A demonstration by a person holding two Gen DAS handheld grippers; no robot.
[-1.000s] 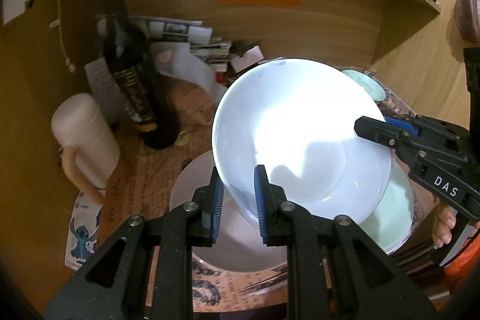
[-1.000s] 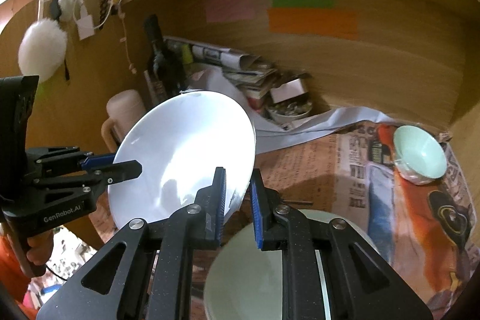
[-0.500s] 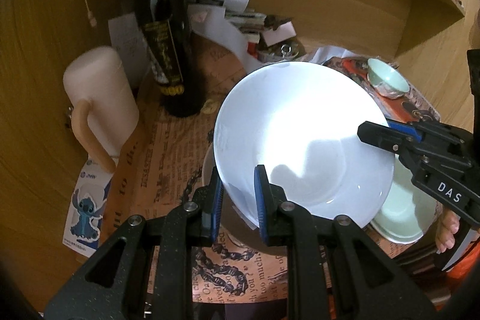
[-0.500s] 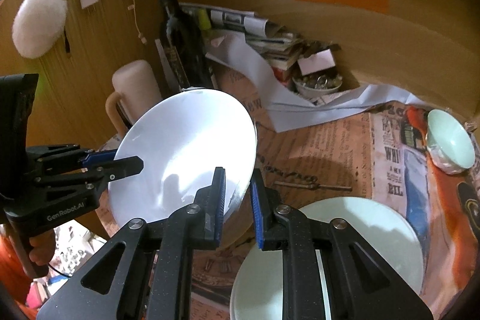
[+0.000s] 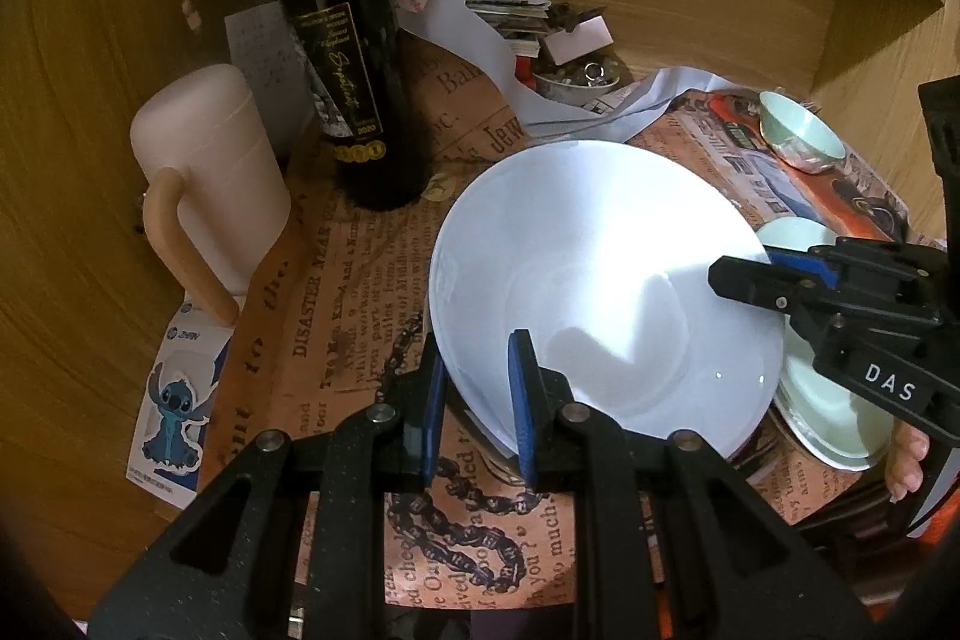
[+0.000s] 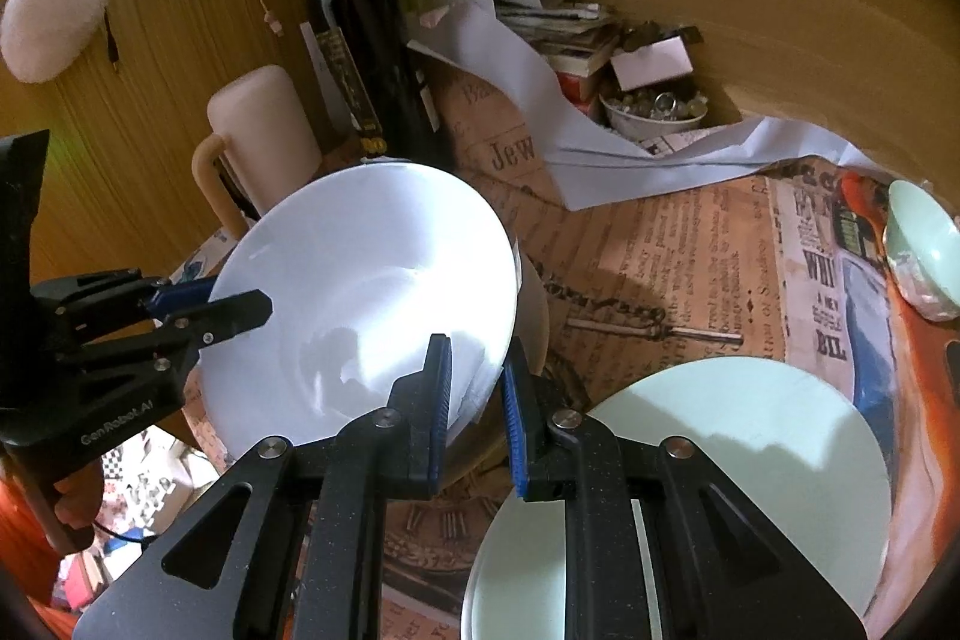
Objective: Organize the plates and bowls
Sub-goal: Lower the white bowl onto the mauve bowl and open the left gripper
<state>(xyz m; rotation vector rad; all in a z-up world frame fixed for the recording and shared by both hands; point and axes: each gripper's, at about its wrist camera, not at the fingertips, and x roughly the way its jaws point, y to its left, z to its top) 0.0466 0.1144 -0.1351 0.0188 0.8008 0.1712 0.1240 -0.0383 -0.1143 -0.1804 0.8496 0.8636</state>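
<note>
Your left claw (image 5: 477, 394) and right claw (image 6: 477, 388) each grip the white bowl's (image 5: 600, 292) rim. A green plate (image 6: 720, 460) lies right of the right claw.

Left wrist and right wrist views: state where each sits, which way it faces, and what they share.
Left wrist: on the left claw, looking down along its fingers at the white plate it grips; right claw and fingertips at right.
Right wrist: on the right claw, gripping the plate's opposite rim, green plate below; left claw at left.
Shared: white plate, wine bottle, both claws.
</note>
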